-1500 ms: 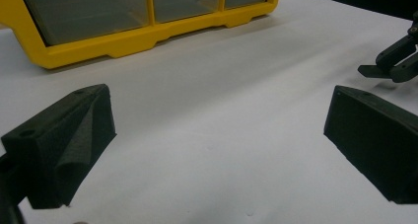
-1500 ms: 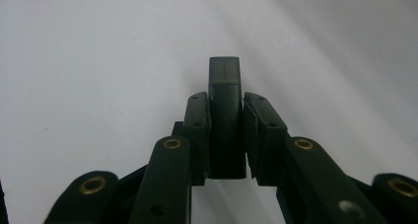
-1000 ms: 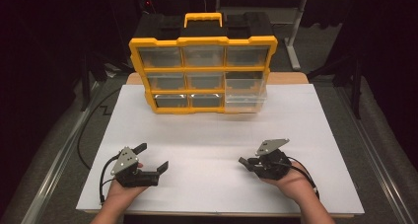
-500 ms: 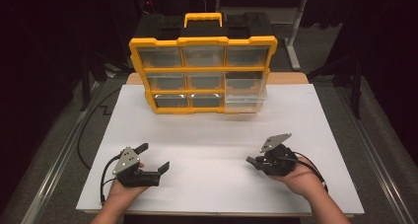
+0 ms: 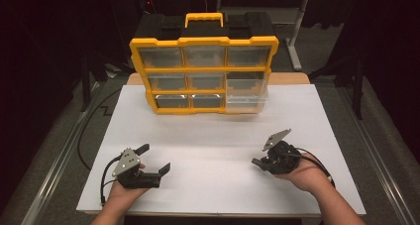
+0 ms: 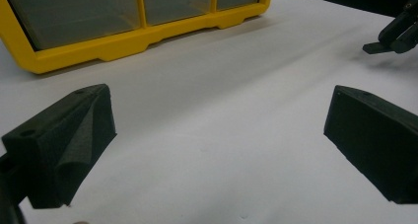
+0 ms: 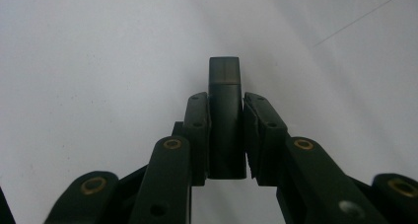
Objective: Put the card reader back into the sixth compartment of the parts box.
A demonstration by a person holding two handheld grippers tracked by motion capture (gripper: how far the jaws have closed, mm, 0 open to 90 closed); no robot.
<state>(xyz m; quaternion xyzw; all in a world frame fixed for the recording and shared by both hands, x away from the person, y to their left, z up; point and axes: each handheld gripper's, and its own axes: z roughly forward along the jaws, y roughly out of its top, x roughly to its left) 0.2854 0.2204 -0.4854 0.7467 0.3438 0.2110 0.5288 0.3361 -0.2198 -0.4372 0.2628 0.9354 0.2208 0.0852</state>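
My right gripper [image 7: 226, 105] is shut on a small dark rectangular block [image 7: 225, 76] that sticks out past its pads, just over the white table. From above, the right gripper [image 5: 262, 160] sits at the front right, pointing left. My left gripper [image 5: 154, 158] rests at the front left with its jaws wide apart and nothing between them. In the left gripper view, both black pads [image 6: 64, 145] frame bare white table, and the right gripper [image 6: 394, 34] shows at the top right.
A yellow-framed organizer [image 5: 204, 71] with clear drawers and a yellow handle stands upright at the far middle of the white table [image 5: 218, 136]. Its lower right drawer [image 5: 246, 93] is pulled partly out. Its yellow base [image 6: 128, 41] lies ahead of the left gripper.
My right gripper has drifted a little to the right and away, still holding the block. The left gripper has stayed put.
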